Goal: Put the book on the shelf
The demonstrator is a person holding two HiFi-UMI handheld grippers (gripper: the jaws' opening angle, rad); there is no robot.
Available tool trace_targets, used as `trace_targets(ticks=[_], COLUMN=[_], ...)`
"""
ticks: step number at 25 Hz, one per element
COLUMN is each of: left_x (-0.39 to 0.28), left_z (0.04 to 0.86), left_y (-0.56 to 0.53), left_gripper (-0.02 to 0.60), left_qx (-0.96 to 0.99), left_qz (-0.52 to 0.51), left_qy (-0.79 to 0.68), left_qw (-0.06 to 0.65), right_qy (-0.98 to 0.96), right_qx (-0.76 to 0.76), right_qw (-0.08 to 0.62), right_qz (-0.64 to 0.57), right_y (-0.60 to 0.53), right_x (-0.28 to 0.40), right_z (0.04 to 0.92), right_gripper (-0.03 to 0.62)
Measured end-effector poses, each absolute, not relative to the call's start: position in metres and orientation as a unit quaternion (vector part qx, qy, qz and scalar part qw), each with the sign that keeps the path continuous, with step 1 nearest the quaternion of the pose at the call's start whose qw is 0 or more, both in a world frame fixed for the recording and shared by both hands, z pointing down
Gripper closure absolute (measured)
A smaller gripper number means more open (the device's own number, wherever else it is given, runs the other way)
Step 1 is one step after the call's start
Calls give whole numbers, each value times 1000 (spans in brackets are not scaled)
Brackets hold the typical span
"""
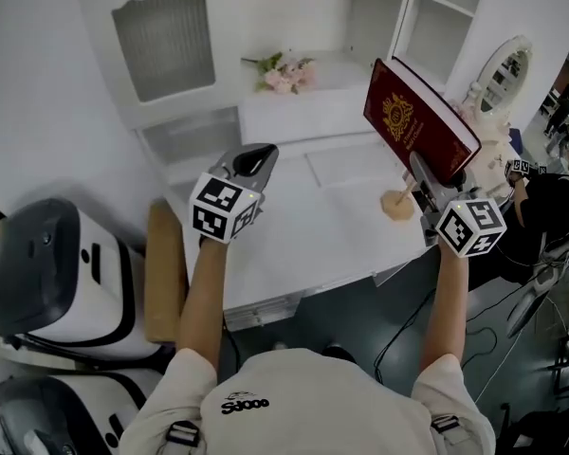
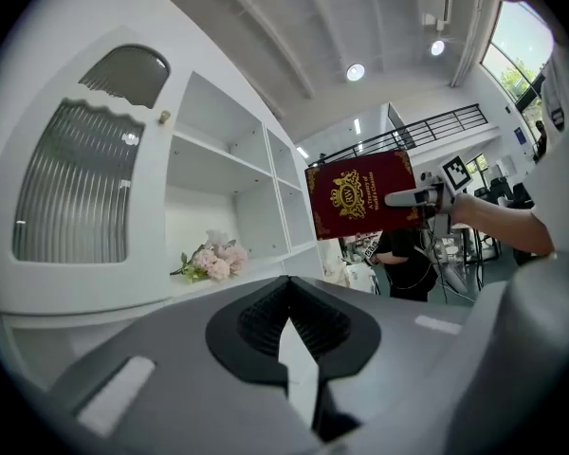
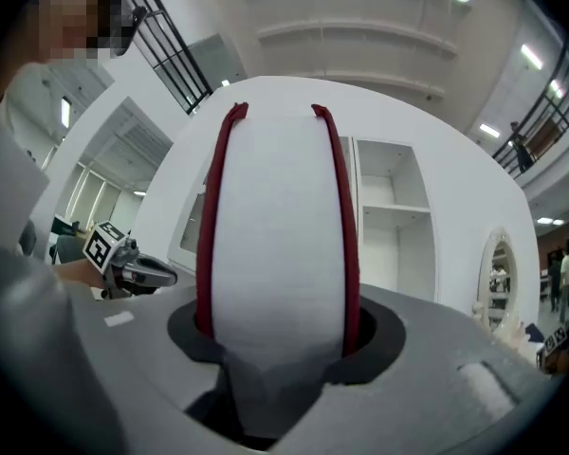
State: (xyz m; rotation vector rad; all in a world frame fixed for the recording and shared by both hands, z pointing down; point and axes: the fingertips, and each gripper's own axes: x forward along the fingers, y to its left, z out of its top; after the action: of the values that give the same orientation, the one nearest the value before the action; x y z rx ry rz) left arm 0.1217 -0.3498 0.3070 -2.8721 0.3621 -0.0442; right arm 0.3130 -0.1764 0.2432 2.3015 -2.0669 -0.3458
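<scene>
Transport step: the right claw [image 1: 425,173] clamps the red book [image 1: 419,121] across its covers, tilted above the desk [image 1: 313,245], short of the white shelf [image 1: 441,12]; the left claw [image 1: 254,159] is closed and empty; next, the book should be steered upright into an open compartment.

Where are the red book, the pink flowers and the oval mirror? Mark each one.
red book [image 1: 417,126]: head view, on its front cover.
pink flowers [image 1: 286,76]: head view, on the blossoms.
oval mirror [image 1: 508,70]: head view, on the glass.
</scene>
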Motion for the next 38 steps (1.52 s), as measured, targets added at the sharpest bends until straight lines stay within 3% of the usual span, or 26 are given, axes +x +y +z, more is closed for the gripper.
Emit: trace_targets(ticks=[12, 19, 28, 38], left_x=[137, 146, 145, 150], left_z=[236, 231, 243, 291], left_y=[-379, -382, -387, -389], left_gripper=[561, 561, 561, 561], left_qx=[-971, -966, -961, -962], left_qz=[14, 8, -26, -79], left_qy=[169, 188, 206, 205], left_qw=[168, 175, 181, 163], right_qy=[-645, -620, -615, -493], right_qx=[702, 684, 678, 629], right_qw=[113, 186, 185, 426], right_qz=[-281, -337, -357, -424], right_y=[-247, -286, -326, -386], right_x=[363, 380, 391, 393], right_z=[55, -9, -50, -33], right_gripper=[373, 373, 372, 370])
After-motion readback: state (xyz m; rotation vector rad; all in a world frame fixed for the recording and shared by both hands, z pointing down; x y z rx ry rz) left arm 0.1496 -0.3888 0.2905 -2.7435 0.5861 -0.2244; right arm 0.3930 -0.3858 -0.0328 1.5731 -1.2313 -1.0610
